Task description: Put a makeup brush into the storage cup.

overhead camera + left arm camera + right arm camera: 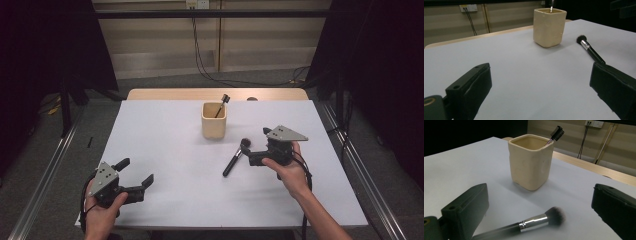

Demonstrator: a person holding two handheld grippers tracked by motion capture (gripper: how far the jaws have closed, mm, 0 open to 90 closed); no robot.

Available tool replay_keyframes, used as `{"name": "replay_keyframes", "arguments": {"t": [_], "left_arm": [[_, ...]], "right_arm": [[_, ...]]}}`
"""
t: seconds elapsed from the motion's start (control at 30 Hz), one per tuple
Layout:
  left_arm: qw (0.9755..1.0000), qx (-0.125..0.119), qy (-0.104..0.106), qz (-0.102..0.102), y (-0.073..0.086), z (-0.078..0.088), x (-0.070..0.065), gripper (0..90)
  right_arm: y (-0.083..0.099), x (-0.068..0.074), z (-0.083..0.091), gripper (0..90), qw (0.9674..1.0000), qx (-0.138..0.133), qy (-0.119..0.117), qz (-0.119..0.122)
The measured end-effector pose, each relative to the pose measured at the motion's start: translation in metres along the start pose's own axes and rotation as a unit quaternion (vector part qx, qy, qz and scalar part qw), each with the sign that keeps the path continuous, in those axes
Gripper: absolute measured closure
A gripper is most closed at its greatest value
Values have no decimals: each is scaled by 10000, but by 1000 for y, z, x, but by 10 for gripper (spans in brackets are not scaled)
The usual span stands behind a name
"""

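The makeup brush (234,159) lies flat on the white table (165,190), its long axis from 7 to 1 o'clock, bristles toward the cream cup (214,120). The right gripper (248,153) has its jaws spread around the brush, not touching it. The left gripper (135,172) is spread wide and empty at 8 o'clock. The brush has a black handle, silver ferrule and dark bristles. The cup holds a small brush (222,103).

Each hand carries a matte black tool: the left tool (134,173) and the right tool (247,151) both bear a grey three-cornered plate on top, dotted with small dark screws. Their blocky black jaws show round screw holes near the base. Black cables trail along bare, sleeveless forearms
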State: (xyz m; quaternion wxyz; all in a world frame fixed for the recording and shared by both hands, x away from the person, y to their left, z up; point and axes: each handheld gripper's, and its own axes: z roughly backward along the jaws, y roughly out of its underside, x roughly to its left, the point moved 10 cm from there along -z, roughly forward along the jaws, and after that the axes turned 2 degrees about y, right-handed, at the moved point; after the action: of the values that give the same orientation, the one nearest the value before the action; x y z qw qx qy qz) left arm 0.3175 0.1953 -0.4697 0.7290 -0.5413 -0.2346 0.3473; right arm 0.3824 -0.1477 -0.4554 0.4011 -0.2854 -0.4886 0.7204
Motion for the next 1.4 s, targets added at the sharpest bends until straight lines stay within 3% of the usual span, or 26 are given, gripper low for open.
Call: {"name": "replay_keyframes", "arguments": {"t": [0.4,0.77,0.8,1.1,1.17,1.4], "left_arm": [[10000,-1,-18,23,0,1,3,39],[10000,54,-26,-39,1,2,5,39],[10000,44,-43,-35,1,2,5,39],[10000,52,-52,-16,1,3,7,39],[10000,57,-53,-16,2,3,7,39],[9999,73,-105,33,3,2,10,39]], "right_arm": [[-7,-9,-32,9,9994,294,203,2],[-9,-16,-42,8,9983,481,327,-37],[-7,-18,-44,9,9973,644,339,-47],[-5,-23,-49,22,9948,926,411,-120],[-4,-22,-50,25,9939,1032,337,-203],[4,-21,-54,28,9874,1497,349,-371]]}}
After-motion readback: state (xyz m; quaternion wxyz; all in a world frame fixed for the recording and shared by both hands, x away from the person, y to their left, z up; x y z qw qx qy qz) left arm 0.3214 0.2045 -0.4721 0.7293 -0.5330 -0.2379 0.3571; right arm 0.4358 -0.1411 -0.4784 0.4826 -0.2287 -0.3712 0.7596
